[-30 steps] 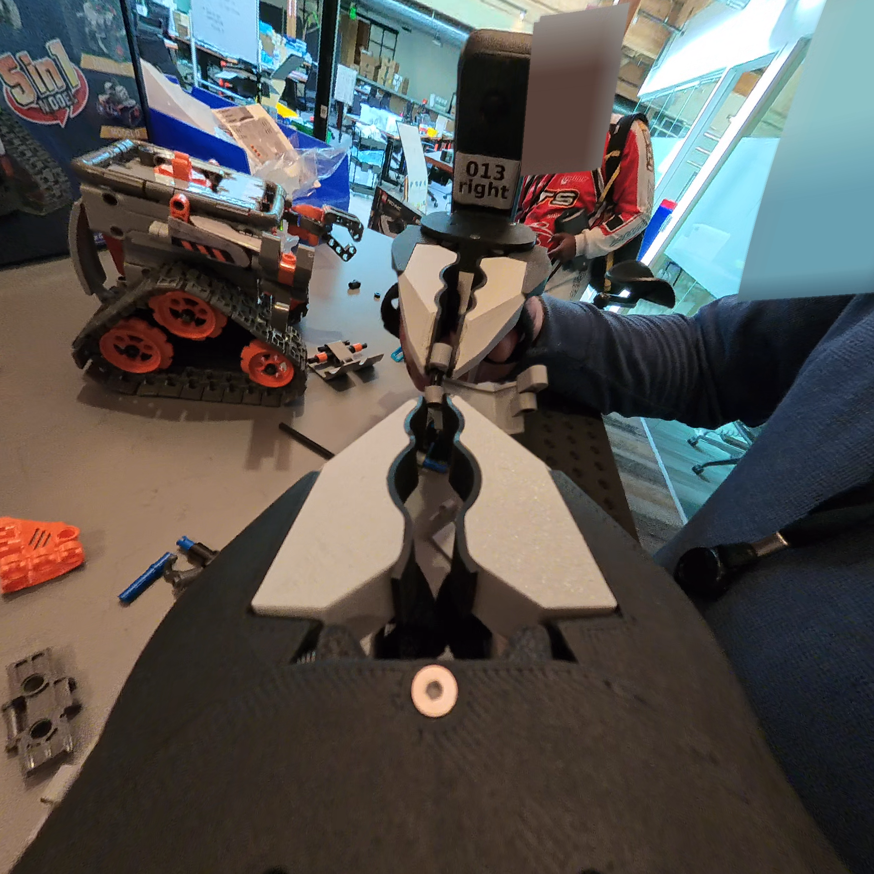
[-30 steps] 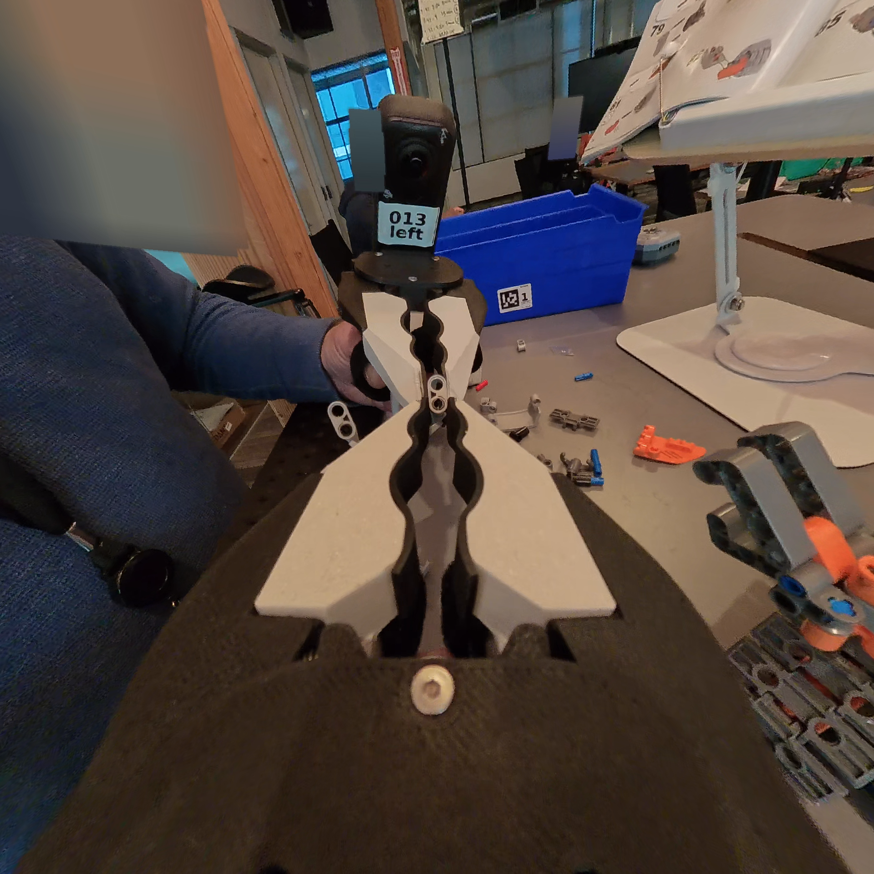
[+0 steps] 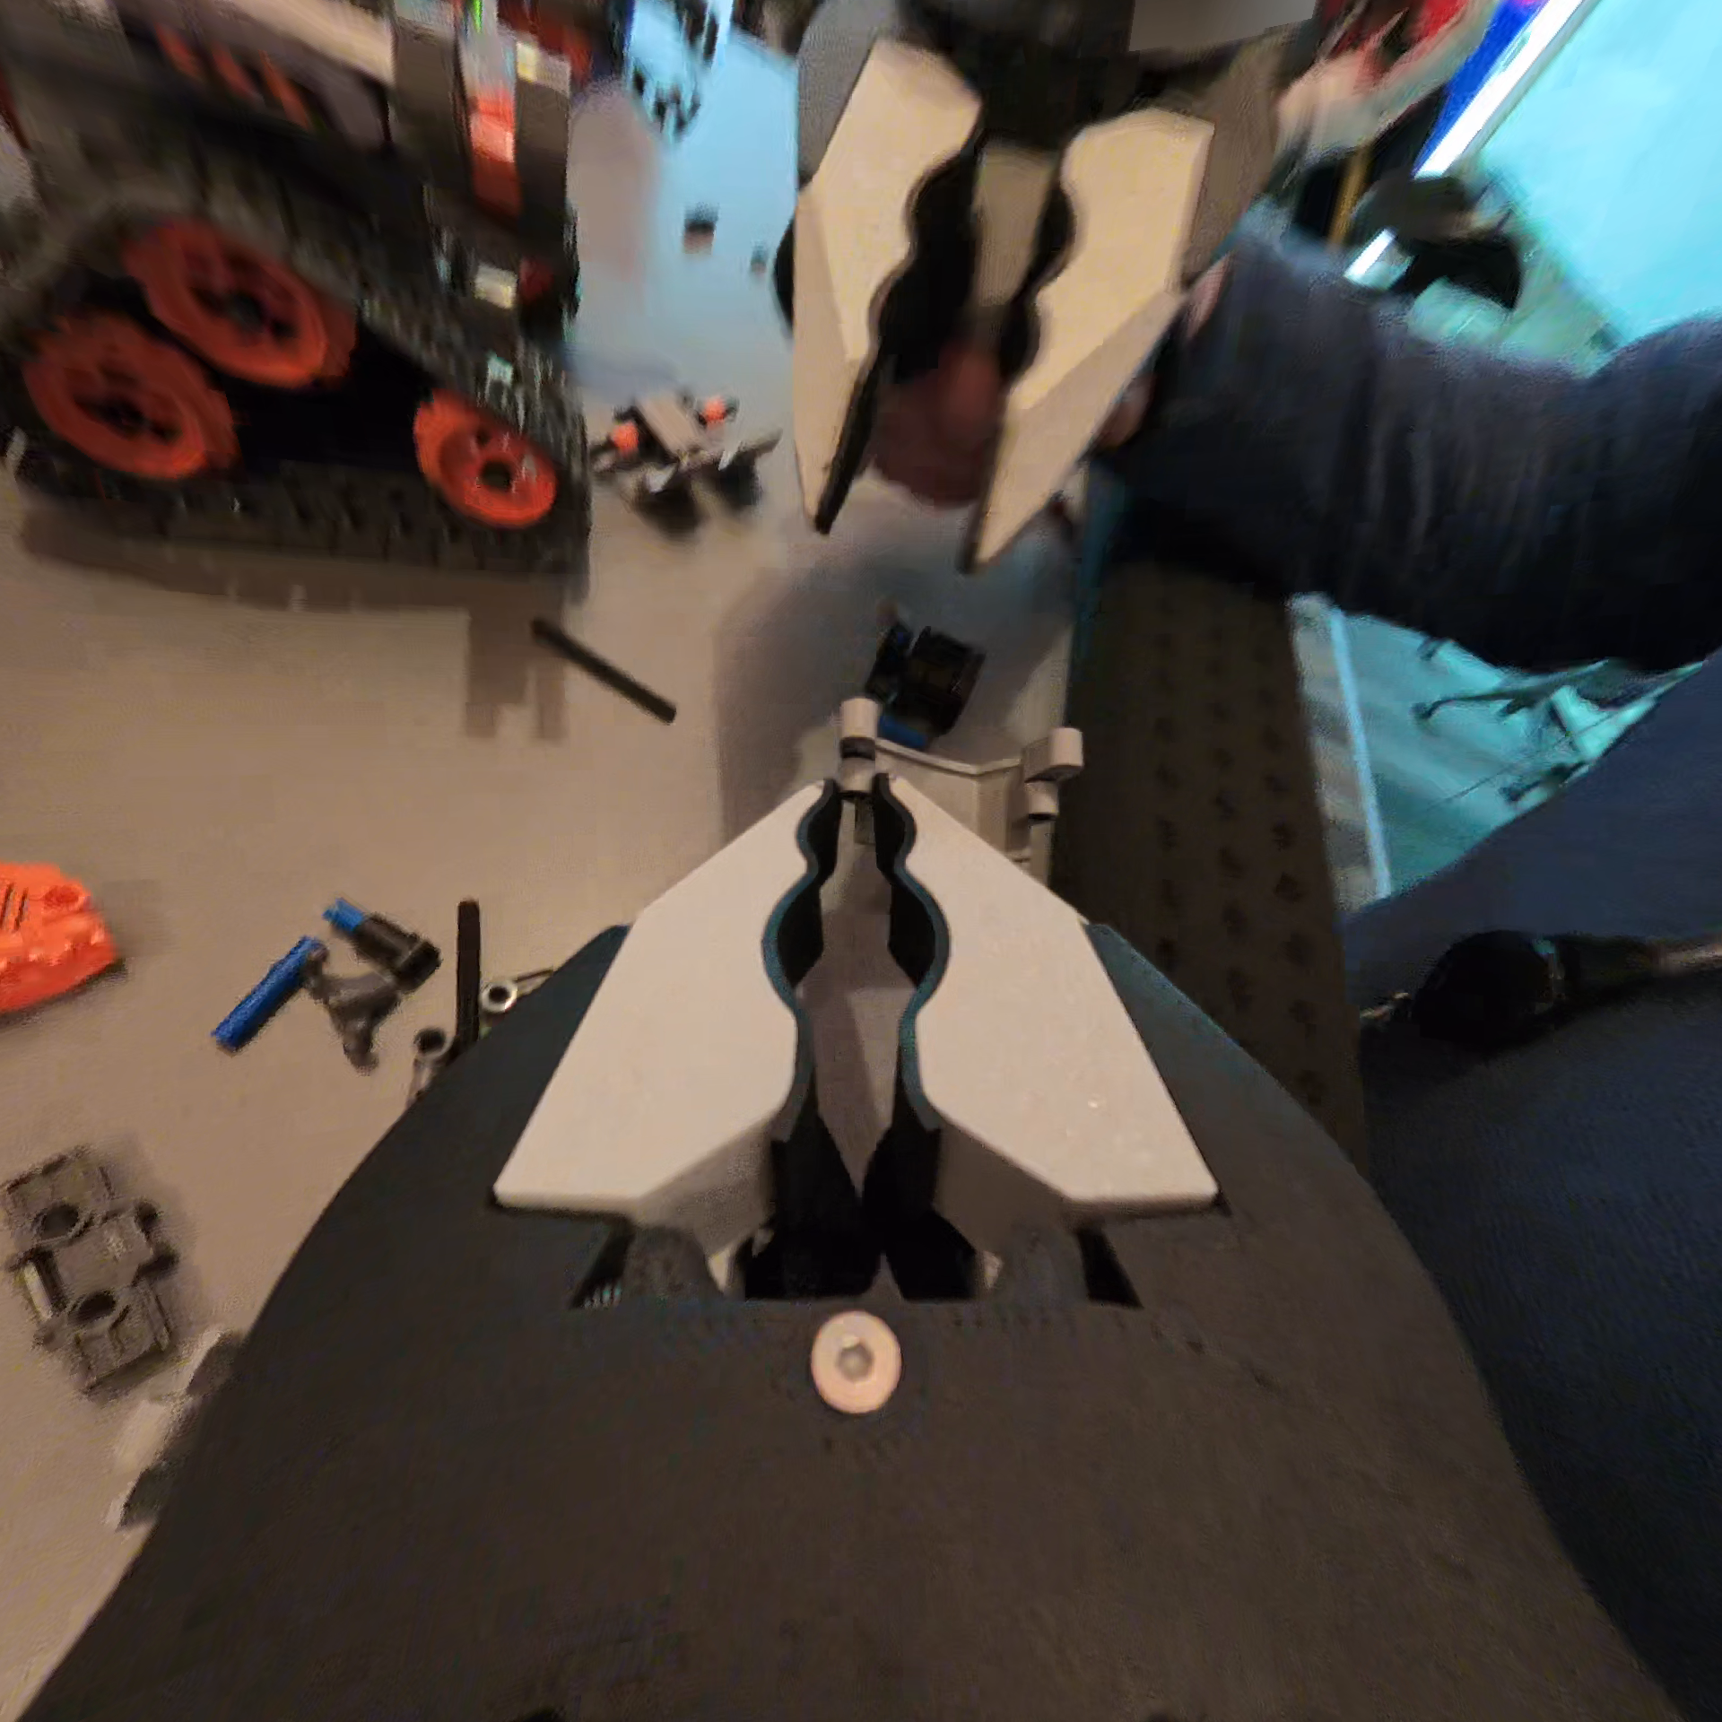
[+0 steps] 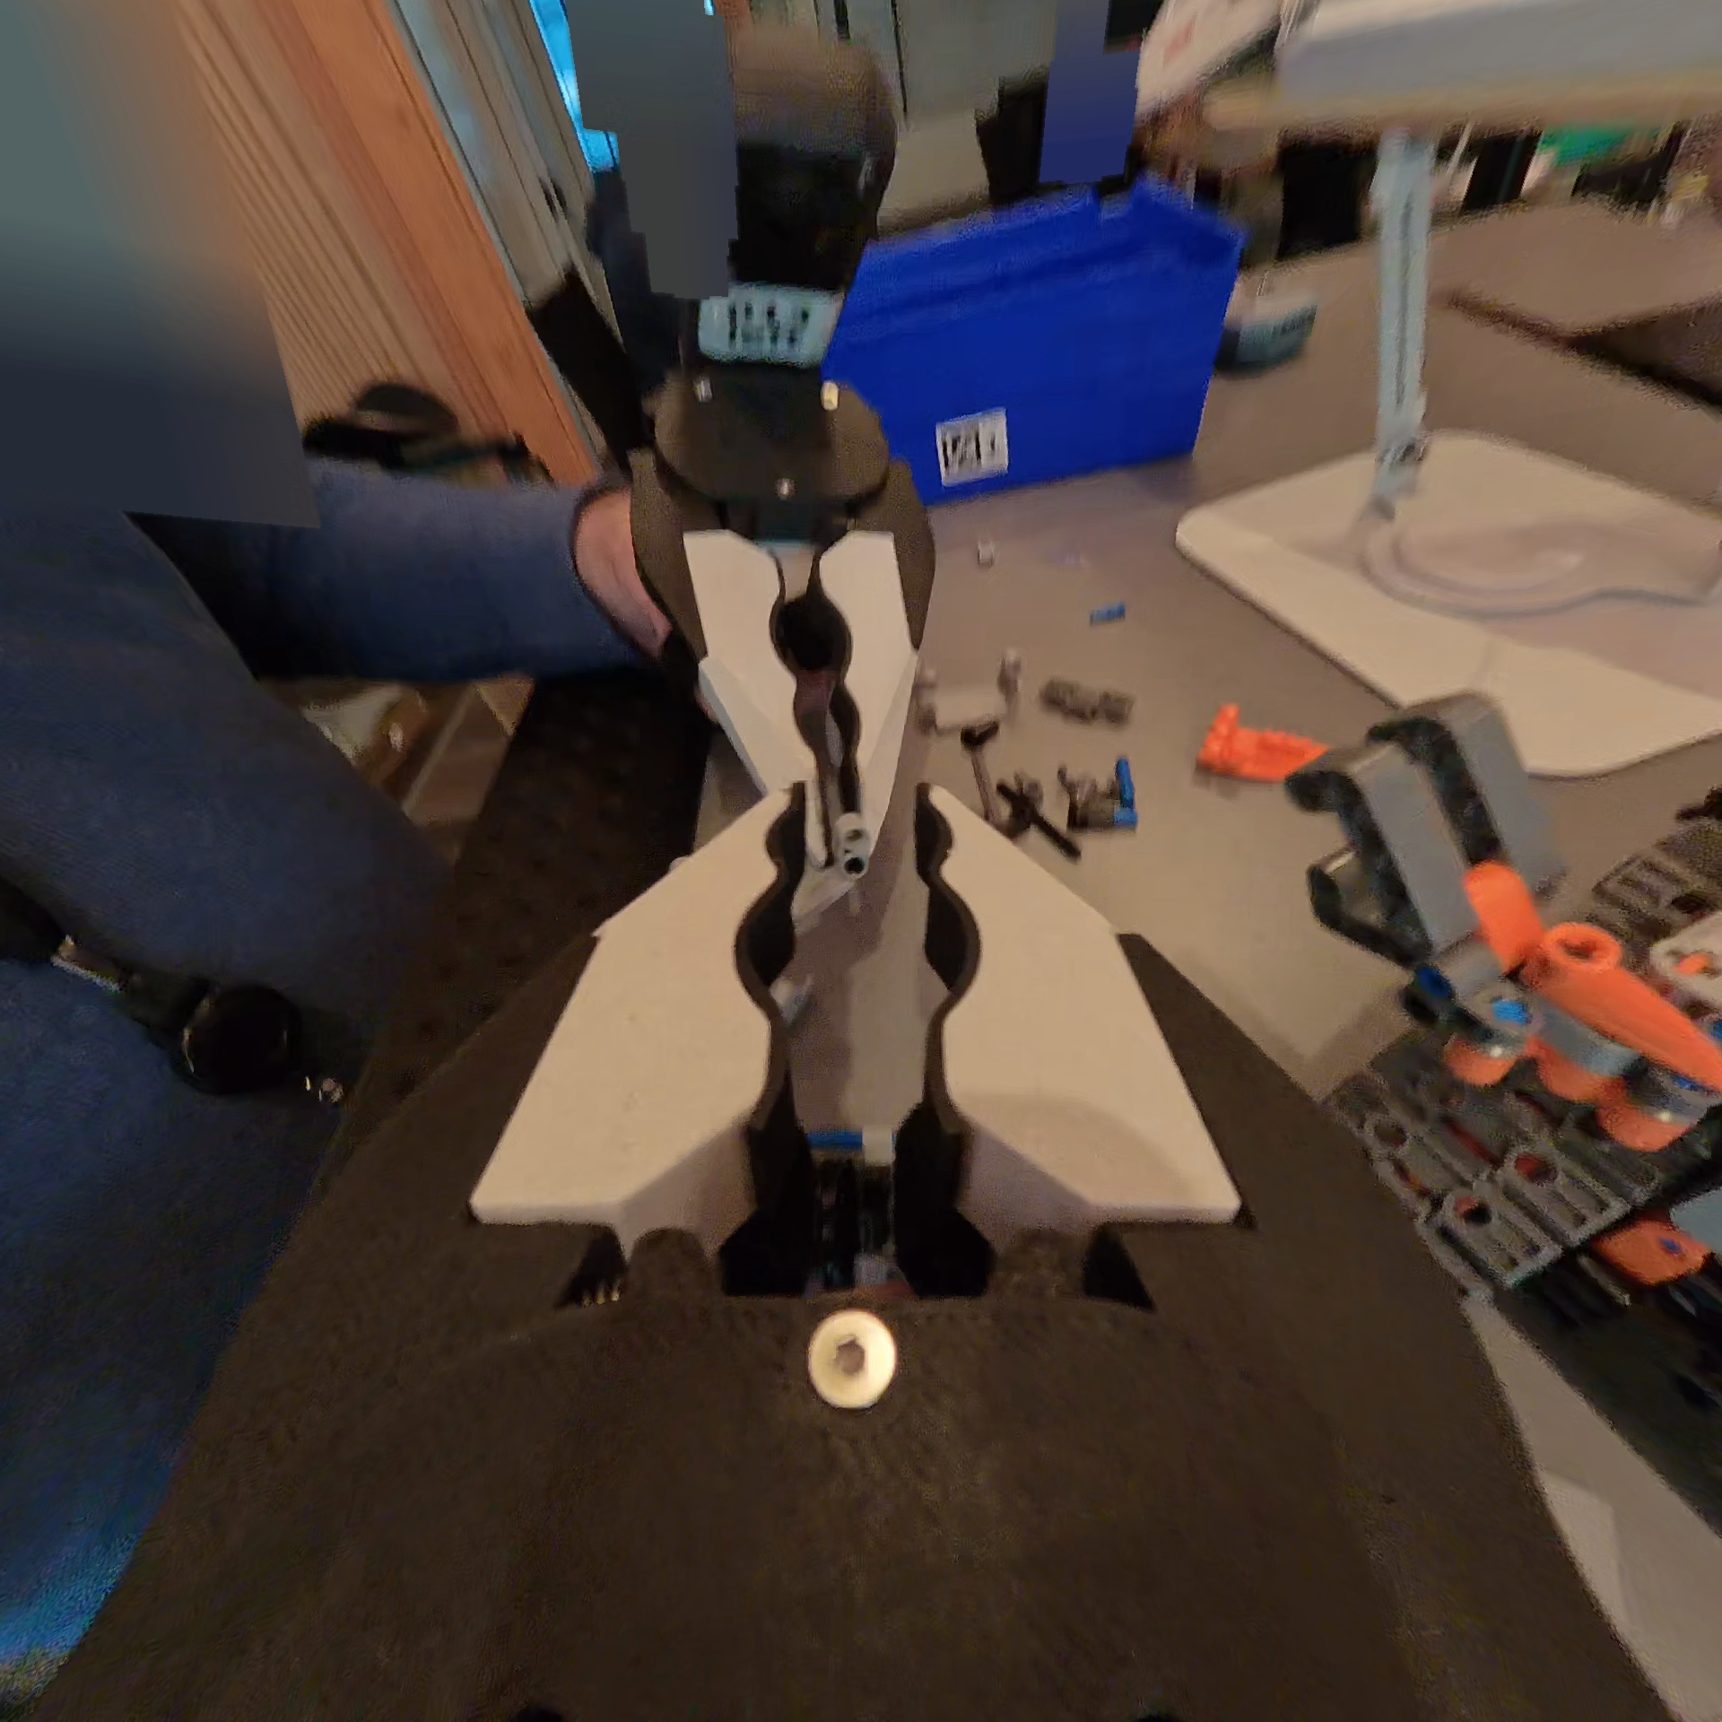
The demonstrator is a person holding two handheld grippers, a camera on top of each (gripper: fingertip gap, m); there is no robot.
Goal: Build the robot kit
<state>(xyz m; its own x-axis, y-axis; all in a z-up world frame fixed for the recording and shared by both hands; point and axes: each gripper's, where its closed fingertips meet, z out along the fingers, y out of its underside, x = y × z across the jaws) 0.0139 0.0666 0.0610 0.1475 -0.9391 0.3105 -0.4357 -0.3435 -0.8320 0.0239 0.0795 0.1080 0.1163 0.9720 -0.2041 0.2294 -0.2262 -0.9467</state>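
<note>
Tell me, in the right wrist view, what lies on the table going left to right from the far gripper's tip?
Small grey piece held in the left gripper → black and blue loose pieces → orange plate piece → grey-and-orange brick model.

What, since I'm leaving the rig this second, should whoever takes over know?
Left gripper: shut on a grey piece.
Right gripper: open, nothing between its tips, facing the left one and apart from it.
Toy tracked vehicle stands on the table, far from both grippers.
Loose on the table: black rod, orange piece.
The grey piece is not on the vehicle; the views are blurred.
</note>
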